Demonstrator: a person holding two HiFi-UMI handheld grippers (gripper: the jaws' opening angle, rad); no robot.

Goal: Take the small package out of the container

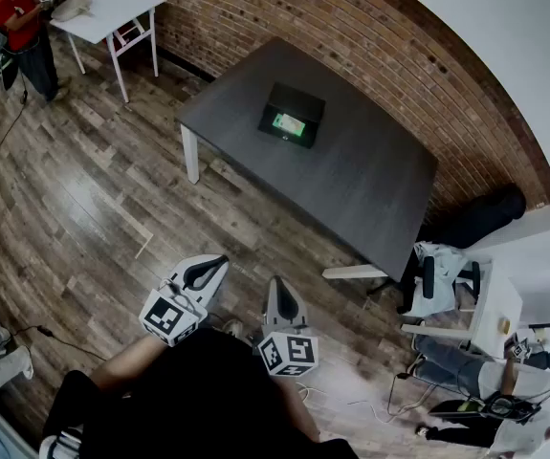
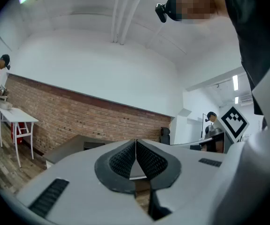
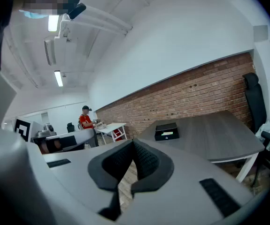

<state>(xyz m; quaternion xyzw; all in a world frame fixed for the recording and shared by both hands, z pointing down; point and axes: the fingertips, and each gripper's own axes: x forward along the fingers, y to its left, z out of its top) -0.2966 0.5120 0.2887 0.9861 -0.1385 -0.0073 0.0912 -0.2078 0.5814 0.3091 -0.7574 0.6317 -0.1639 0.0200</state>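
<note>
We hold both jaw pairs closed on nothing: our left white gripper (image 2: 135, 141) and right white gripper (image 3: 133, 142). Far ahead, the small green package (image 1: 289, 124) lies inside the black box container (image 1: 303, 98) on the dark grey rectangular table (image 1: 351, 180).

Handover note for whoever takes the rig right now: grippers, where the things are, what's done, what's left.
Grippers: left gripper and right gripper both have jaws together and hold nothing.
Things: the black container sits on the dark table, across the floor from both grippers. A green item shows in it, probably the small package.
Done: nothing yet.
Left: walk to the table, grip the package, lift it out.
</note>
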